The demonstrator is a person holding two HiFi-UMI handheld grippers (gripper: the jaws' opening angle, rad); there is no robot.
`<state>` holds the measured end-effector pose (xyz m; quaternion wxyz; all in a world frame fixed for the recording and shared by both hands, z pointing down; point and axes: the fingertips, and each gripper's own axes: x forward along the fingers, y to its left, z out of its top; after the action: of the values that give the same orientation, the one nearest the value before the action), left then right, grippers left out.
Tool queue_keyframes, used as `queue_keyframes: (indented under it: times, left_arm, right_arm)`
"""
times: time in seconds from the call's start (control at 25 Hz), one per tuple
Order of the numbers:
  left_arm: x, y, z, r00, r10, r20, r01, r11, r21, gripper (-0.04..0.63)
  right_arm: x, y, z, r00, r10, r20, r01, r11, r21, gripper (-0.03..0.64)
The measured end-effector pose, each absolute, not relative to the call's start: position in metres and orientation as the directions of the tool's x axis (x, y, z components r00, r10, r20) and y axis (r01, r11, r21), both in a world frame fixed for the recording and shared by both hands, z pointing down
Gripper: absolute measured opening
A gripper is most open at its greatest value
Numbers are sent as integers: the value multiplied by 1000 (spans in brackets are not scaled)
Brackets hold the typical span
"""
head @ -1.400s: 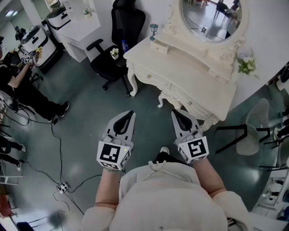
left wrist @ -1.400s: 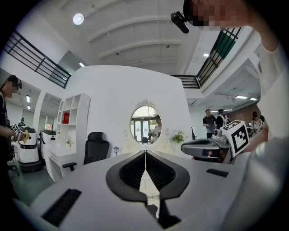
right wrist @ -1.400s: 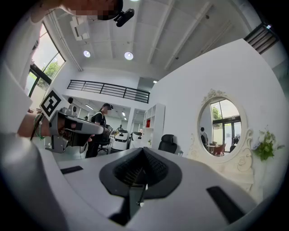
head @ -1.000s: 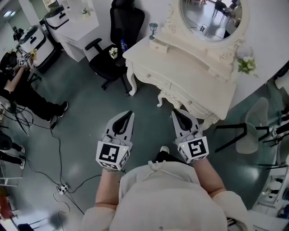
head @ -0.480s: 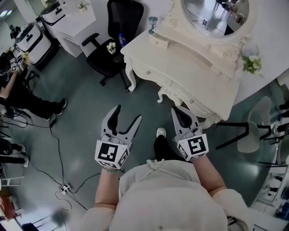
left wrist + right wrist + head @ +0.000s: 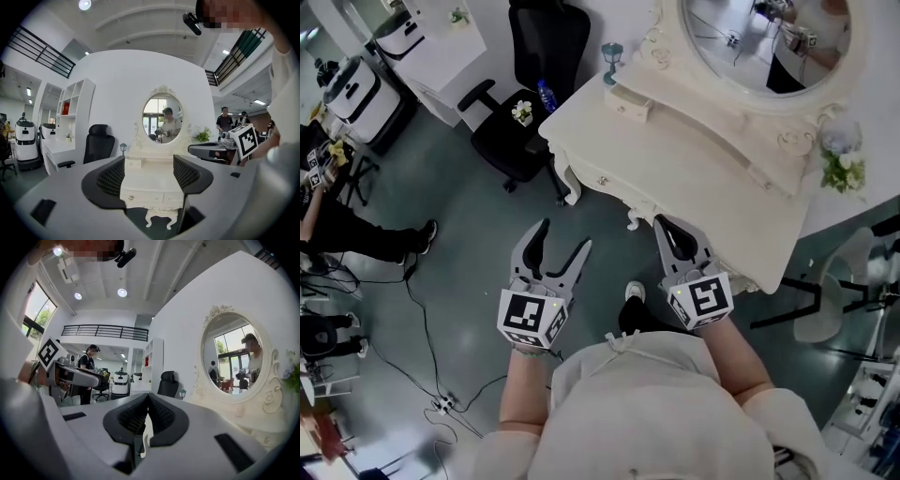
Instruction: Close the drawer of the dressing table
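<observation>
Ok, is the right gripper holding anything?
No, the right gripper has its jaws closed together with nothing between them.

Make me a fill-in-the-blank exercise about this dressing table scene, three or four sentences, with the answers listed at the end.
1. The jaws of the right gripper are ____, with nothing between them.
2. The mirror on the dressing table is ____ in shape.
3. The office chair beside the table is ____ in colour.
4. In the head view, the flowers beside the mirror stand at the table's ____ end.

Missing words: shut; oval; black; right.
</observation>
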<state>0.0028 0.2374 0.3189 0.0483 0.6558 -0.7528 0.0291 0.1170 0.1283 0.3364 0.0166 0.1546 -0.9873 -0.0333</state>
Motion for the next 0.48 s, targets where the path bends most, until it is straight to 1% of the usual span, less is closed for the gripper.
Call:
queue_keyframes:
  times: [0.2, 0.48]
  left_arm:
    - [-31, 163, 328, -128, -980, 150, -990, 134, 31, 321]
    - [-58, 82, 333, -111, -977, 181, -993, 118, 30, 322]
  right_arm:
    - [85, 54, 338, -950, -309, 39, -306, 950, 64, 5]
    - [59, -23, 336, -940, -336, 52, -334, 941, 45, 5]
